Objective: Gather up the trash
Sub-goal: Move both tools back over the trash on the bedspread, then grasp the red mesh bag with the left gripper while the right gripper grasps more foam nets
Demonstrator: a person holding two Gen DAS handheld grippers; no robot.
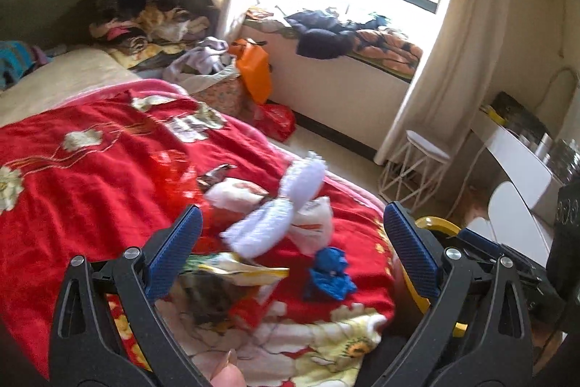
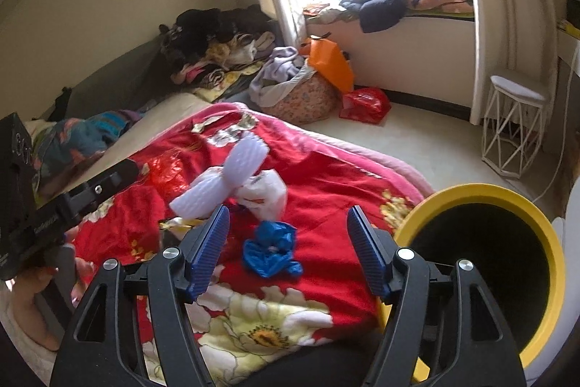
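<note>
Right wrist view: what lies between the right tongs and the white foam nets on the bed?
A crumpled blue wrapper on the red blanket, just beyond the open right tongs; the foam nets lie farther.

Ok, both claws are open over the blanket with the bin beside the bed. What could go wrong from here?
1. The white foam net lies on the white plastic bag; a grab may lift both or drop one.
2. The blue wrapper sits flat on the soft red blanket, so the right claw could pinch fabric too.
3. The yellow bin stands right at the bed's edge; a swinging claw could knock it.
</note>
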